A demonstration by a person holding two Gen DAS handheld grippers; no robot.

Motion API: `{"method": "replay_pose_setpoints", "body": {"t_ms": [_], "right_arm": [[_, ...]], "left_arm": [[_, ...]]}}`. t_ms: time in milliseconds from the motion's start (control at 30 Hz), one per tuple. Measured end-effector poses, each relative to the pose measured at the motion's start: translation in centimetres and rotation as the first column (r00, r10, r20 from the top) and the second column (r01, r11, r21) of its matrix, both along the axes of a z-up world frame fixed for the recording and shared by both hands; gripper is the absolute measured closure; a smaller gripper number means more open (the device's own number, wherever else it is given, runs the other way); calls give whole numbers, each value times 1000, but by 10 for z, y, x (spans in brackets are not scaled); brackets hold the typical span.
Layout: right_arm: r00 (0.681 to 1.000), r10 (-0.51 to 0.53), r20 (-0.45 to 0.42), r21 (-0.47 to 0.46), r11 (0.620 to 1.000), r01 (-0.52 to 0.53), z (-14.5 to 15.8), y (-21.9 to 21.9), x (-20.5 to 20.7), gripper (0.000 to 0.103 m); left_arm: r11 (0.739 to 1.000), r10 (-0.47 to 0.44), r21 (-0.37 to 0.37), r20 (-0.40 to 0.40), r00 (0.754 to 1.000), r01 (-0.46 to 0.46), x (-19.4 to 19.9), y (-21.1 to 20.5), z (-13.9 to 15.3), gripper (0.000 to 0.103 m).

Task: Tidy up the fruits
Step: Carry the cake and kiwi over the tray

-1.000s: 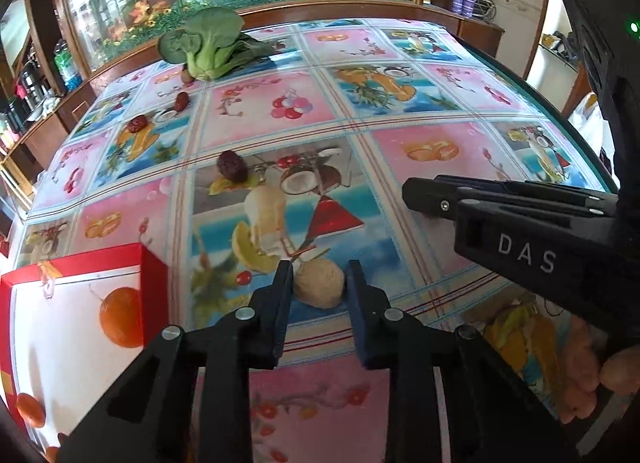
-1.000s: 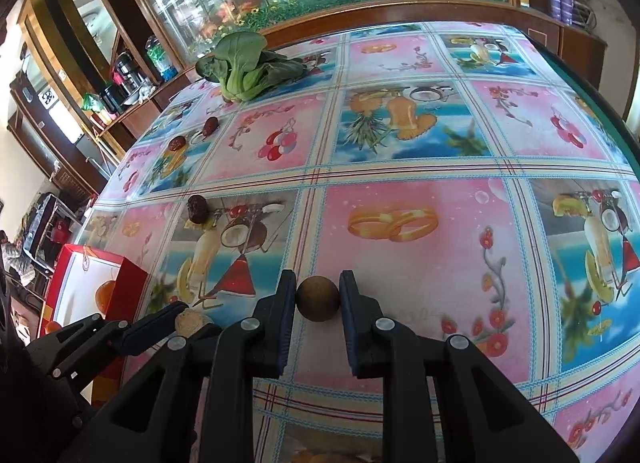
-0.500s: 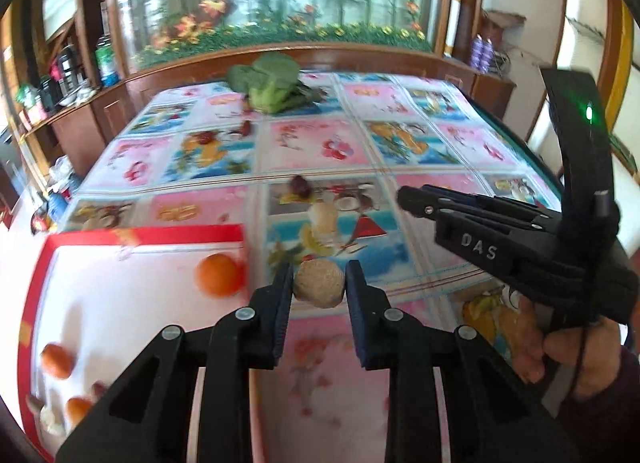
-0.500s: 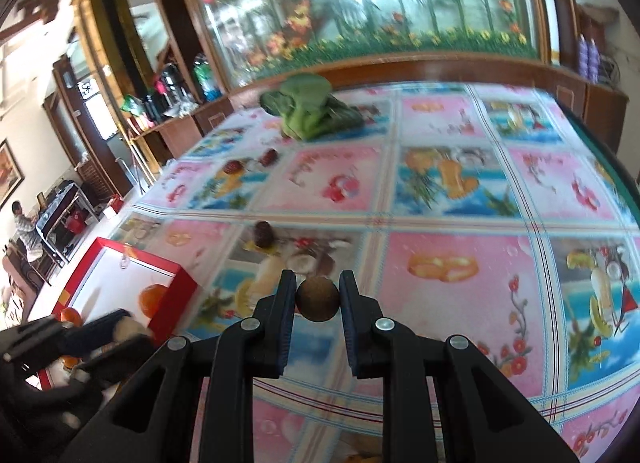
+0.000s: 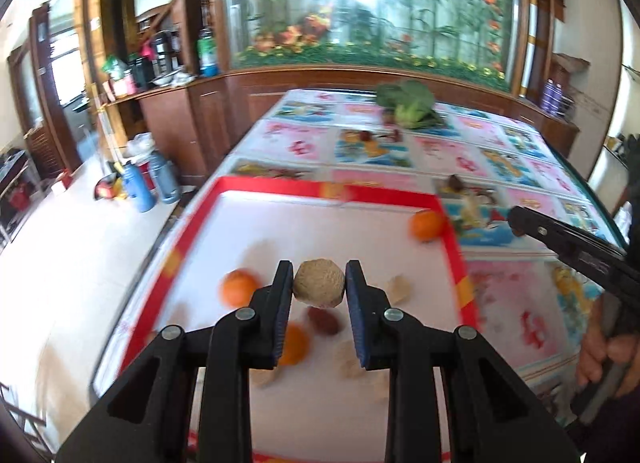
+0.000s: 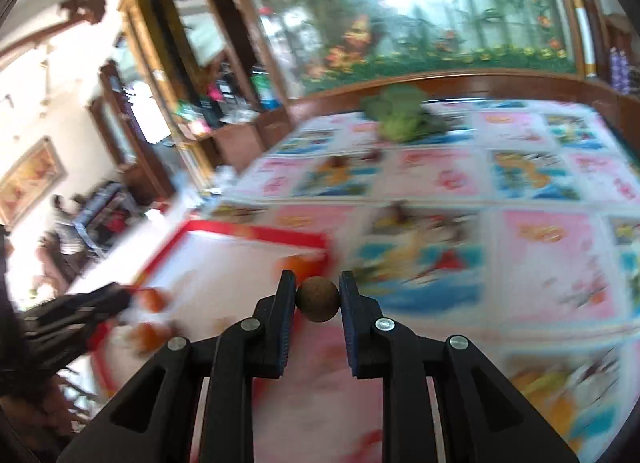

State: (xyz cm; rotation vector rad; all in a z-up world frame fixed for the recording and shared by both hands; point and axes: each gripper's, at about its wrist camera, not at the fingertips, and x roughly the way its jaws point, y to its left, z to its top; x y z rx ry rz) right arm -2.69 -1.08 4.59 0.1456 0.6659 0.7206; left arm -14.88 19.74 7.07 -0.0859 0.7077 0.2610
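Observation:
My left gripper [image 5: 319,287] is shut on a pale rough walnut [image 5: 319,283] and holds it above the red-rimmed white box [image 5: 460,259]. The box holds several oranges [image 5: 426,225], a dark red date [image 5: 323,321] and pale nuts [image 5: 399,287]. My right gripper [image 6: 318,299] is shut on a small round brown fruit [image 6: 318,299], held above the table near the box's right corner [image 6: 320,241]. The right gripper also shows at the right of the left wrist view [image 5: 568,239]. The right wrist view is blurred.
A leafy green vegetable [image 5: 410,105] lies at the far end of the patterned tablecloth [image 5: 520,167]. Small dark fruits [image 5: 454,183] lie on the cloth beyond the box. The table's left edge drops to the floor, where blue flasks [image 5: 140,187] stand.
Both grippers have swung left with their fruits. The left one has moved from beside the box to over its middle. The right one has neared the box corner.

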Motion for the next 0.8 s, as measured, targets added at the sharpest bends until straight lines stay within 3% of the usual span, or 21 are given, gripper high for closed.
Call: {"method": "replay_pose_setpoints", "body": {"t_ms": [133, 500, 800], "right_arm": [[996, 82, -21, 36, 996, -81, -1, 33, -28, 83], [978, 207, -18, -62, 976, -207, -14, 81, -75, 83], [978, 209, -17, -118, 971, -210, -27, 85, -85, 82]], "left_arm": [[1000, 27, -13, -10, 1000, -27, -21, 19, -10, 74], [998, 62, -31, -11, 998, -62, -45, 37, -25, 74], [999, 34, -24, -43, 998, -35, -44, 23, -37, 74]]}}
